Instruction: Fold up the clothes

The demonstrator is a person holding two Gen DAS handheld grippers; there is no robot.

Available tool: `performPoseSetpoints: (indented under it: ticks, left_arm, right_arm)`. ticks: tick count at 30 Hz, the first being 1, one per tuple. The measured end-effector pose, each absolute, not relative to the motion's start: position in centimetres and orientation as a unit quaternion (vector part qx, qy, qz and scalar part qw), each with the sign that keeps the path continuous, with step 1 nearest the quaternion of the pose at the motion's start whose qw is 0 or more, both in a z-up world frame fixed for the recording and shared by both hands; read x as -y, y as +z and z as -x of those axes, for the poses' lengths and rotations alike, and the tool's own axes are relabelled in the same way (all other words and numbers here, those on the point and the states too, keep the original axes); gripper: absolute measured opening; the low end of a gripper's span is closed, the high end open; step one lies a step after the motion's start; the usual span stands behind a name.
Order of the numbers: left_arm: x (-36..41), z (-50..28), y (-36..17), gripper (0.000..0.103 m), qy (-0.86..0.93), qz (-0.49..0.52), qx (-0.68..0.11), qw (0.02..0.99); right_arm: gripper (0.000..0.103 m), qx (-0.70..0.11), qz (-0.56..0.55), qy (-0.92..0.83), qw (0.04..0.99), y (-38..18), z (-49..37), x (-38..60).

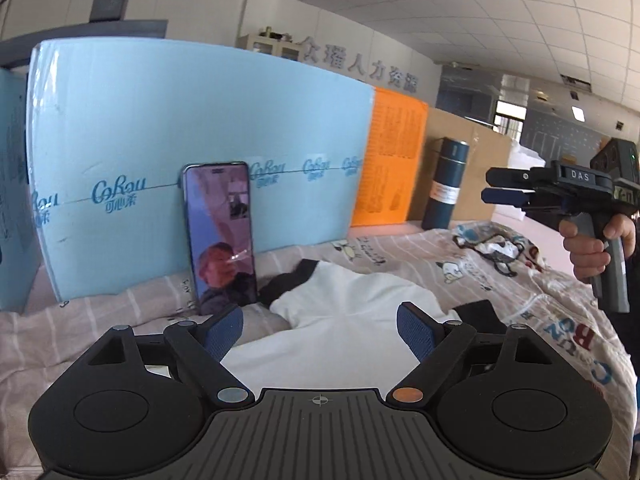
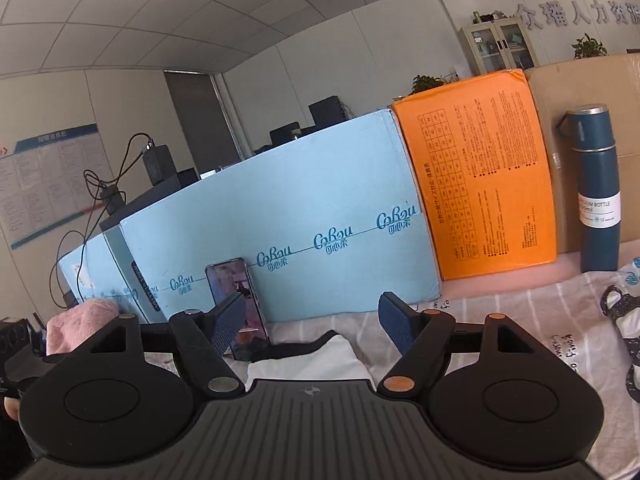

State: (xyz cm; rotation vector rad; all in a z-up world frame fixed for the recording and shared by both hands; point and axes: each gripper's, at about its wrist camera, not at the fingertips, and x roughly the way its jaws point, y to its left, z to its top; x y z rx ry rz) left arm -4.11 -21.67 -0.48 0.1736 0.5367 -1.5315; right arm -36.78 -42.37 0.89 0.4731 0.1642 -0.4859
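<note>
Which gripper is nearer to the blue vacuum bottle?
Right. The right gripper hangs in the air just beside the blue vacuum bottle, while the left gripper is lower, above the white garment.

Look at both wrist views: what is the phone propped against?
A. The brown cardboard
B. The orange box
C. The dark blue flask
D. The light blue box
D: the phone stands upright, leaning on the light blue box, left of the orange box.

Tiled ceiling [image 2: 160, 20], glass-fronted cabinet [image 2: 498, 46] by wall.
</note>
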Motion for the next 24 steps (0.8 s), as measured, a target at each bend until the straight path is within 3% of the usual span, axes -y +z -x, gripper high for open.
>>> performPoseSetpoints:
  ticks: [1,9,12,15,16,19,21,24]
  left_arm:
    - [22.8,3.3,-1.1,0.077,-0.682,-0.066,-0.258,0.682]
    - [31.6,0.6,-5.9,0.068,-0.662,-0.043,-0.354,0.66]
    - [33.9,0.1,-7.9,0.057,-0.647,-0.04,-0.383,0.657]
    - [34.1,0.1,-8.7,0.042,-0.656,-0.019,-0.365,0.66]
    - [34.1,0.0,-8.8,0.028,-0.656,-0.017,-0.362,0.662]
    - [33.8,-0.1,-9.0,0.012,-0.663,-0.002,-0.353,0.66]
    - [33.3,0.1,-8.3,0.011,-0.676,0.009,-0.334,0.657]
    - [31.8,1.1,-6.6,0.011,-0.708,0.005,-0.283,0.647]
  right_arm:
    - [0.071,-0.086,-0.243,-0.232,0.938,0.5,35.2,43.5]
    - [0.071,-0.216,-0.25,-0.211,0.92,-5.9,23.6,49.6]
    - [0.071,-0.256,-0.252,-0.216,0.908,-8.7,21.5,50.5]
    - [0.068,-0.26,-0.261,-0.196,0.909,-10.4,20.7,50.7]
    - [0.055,-0.252,-0.264,-0.186,0.912,-10.4,20.7,50.7]
    - [0.021,-0.243,-0.257,-0.172,0.919,-10.6,20.7,50.4]
    - [0.009,-0.224,-0.244,-0.169,0.928,-9.7,21.2,49.8]
    - [0.007,-0.182,-0.237,-0.157,0.941,-7.6,22.8,48.8]
